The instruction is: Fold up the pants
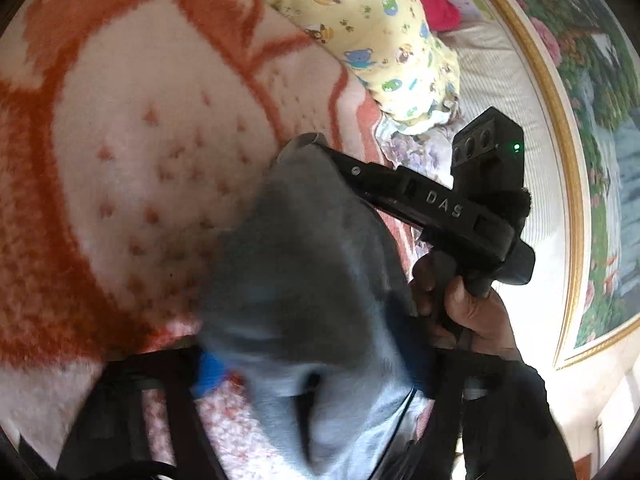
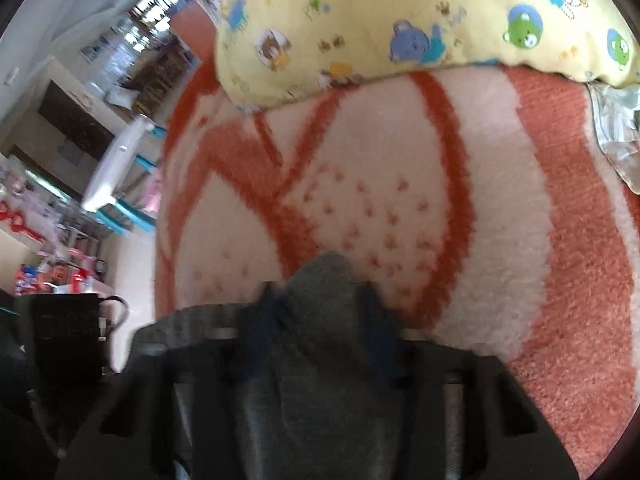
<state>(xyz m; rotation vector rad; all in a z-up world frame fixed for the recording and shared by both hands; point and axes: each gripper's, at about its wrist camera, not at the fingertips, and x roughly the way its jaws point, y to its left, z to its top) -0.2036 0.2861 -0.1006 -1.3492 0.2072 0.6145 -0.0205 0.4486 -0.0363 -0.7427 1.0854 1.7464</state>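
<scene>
Two claws, both on one pair of grey pants. I read my left claw as clamped on cloth bunched at 6 o'clock; my right claw pinches a fold likewise. Pants hang over the orange-and-white blanket. Yellow cartoon pillow lies at 12 o'clock.

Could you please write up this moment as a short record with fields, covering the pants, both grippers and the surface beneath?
garment: grey pants, bunched and lifted
left gripper: left gripper shut on the grey cloth
right gripper: right gripper shut on the same cloth
surface: orange-and-white fleece blanket
nearby: yellow cartoon-print pillow at the blanket's far edge
fold state: not laid flat; blurred, folds unclear
</scene>
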